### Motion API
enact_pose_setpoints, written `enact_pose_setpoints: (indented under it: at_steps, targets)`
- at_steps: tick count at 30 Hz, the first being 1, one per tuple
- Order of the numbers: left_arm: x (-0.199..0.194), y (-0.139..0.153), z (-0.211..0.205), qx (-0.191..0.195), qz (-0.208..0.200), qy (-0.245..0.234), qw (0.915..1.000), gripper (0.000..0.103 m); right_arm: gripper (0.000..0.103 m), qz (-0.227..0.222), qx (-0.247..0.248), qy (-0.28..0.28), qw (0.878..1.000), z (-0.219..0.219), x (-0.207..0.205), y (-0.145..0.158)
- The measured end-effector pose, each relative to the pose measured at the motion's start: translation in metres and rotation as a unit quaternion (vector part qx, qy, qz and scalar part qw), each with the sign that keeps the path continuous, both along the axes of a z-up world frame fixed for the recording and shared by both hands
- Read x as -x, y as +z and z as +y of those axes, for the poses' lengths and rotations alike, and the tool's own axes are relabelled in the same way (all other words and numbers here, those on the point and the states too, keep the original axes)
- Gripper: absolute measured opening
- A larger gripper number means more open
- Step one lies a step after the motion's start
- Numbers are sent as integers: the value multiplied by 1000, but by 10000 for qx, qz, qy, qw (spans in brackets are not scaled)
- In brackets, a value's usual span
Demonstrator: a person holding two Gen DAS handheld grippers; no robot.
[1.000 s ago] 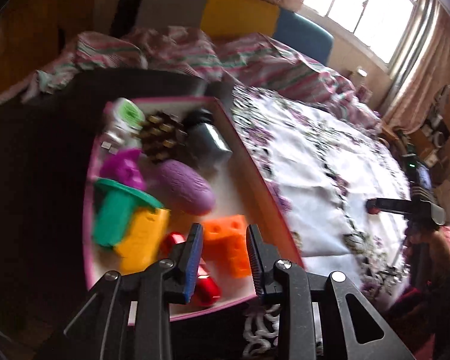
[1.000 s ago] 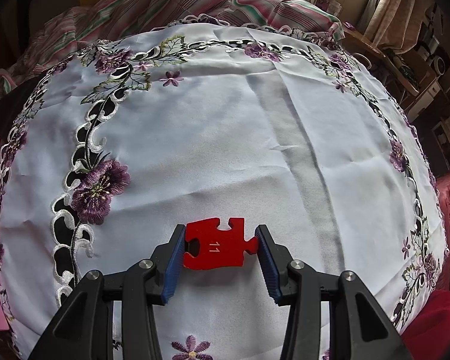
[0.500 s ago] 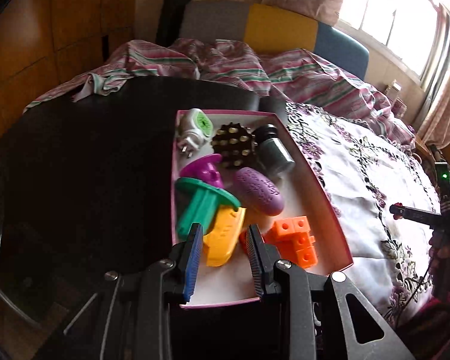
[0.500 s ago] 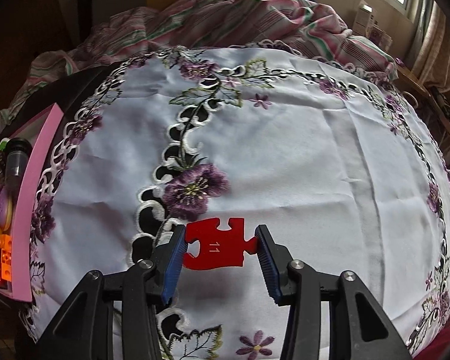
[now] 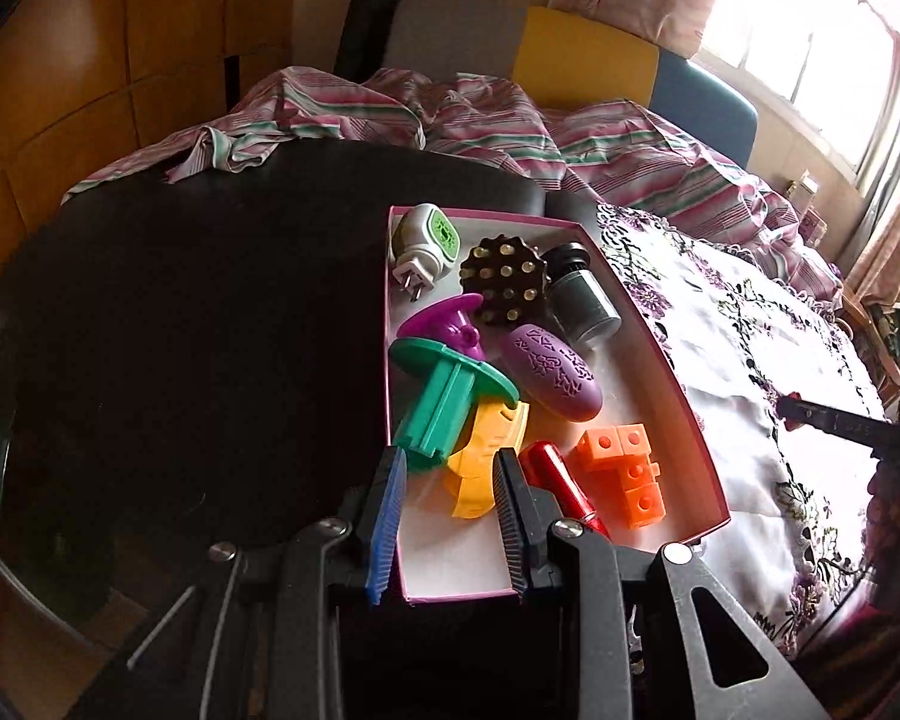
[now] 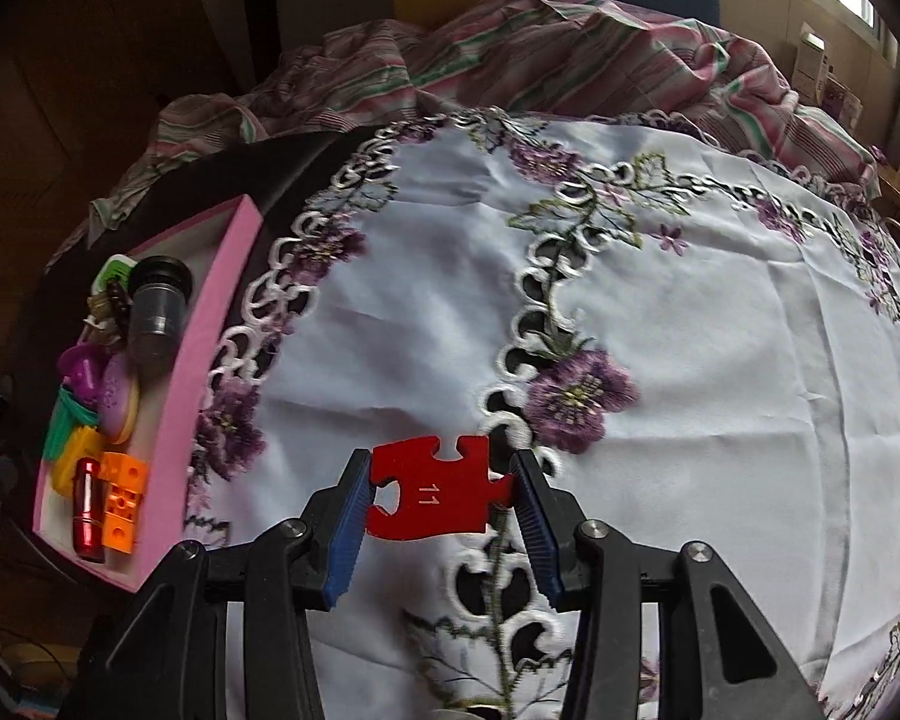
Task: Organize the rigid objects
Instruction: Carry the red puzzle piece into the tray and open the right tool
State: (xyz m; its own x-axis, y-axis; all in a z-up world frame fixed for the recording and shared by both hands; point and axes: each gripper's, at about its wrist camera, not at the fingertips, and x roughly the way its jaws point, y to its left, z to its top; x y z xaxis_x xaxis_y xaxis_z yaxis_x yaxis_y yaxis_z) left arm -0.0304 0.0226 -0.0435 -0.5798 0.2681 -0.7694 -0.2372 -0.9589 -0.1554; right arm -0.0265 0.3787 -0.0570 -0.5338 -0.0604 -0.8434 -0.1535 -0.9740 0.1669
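Red puzzle piece (image 6: 432,489) in right gripper (image 6: 441,516) jaws, above tablecloth (image 6: 690,330).

The right tongs (image 6: 438,486), carrying the red puzzle piece (image 6: 435,489), now sit nearer the pink tray (image 6: 204,372). The left tongs (image 5: 447,468) have drawn back from over the tray's toys toward its near end.

The only readable marking is the white number "11", printed on the flat red jigsaw-shaped puzzle piece (image 6: 435,489) near the bottom centre of the right wrist view; nothing else carries legible text.
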Motion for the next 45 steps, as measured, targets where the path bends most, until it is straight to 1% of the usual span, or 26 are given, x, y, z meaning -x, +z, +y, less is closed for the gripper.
enact_pose_setpoints:
  at_steps: [4, 8, 11, 14, 17, 19, 22, 26, 30, 33, 35, 38, 40, 43, 45]
  targets:
    - [1, -3, -6, -9, -42, 74, 10000, 31, 46, 328, 184, 610, 9974, -47, 11, 20]
    - [1, -4, -12, -27, -60, 149, 9999, 31, 46, 531, 202, 1213, 9910, -97, 26, 32]
    - [2, -5, -17, -42, -72, 203, 9998, 31, 46, 517, 88, 1512, 9871, -126, 41, 30]
    - [3, -6, -22, -49, -91, 258, 9996, 31, 46, 392, -174, 1668, 9851, -145, 56, 19]
    - [5, -9, -27, -66, -141, 309, 9994, 31, 46, 251, -337, 1785, 9830, -155, 65, 8]
    - [6, -10, -28, -72, -171, 330, 9993, 31, 46, 154, -545, 1827, 9815, -159, 70, -1]
    - [7, -12, -29, -75, -198, 335, 9992, 31, 46, -12, -601, 1872, 9805, -160, 76, -15]
    - [8, -14, -28, -80, -226, 333, 9992, 31, 46, 63, -498, 1789, 9826, -152, 76, -19]
    - [6, -14, -26, -61, -217, 304, 9993, 32, 46, 120, -530, 1797, 9822, -153, 73, -22]
    - [5, -13, -25, -45, -181, 318, 9993, 37, 46, 116, -468, 1704, 9842, -153, 73, -20]
    - [4, -10, -24, -21, -135, 335, 9993, 40, 46, 226, -435, 1632, 9854, -154, 69, -15]
    - [4, -7, -24, -2, -74, 379, 9993, 44, 46, 386, -225, 1642, 9854, -160, 60, -6]
    - [3, -5, -24, 30, -28, 403, 9992, 47, 46, 468, -121, 1751, 9834, -167, 52, -1]
    - [1, 0, -24, 109, 78, 447, 9989, 55, 46, 526, -264, 1976, 9785, -185, 39, 0]
    - [-1, 3, -24, 151, 164, 449, 9987, 59, 46, 514, -226, 2144, 9751, -194, 32, -1]
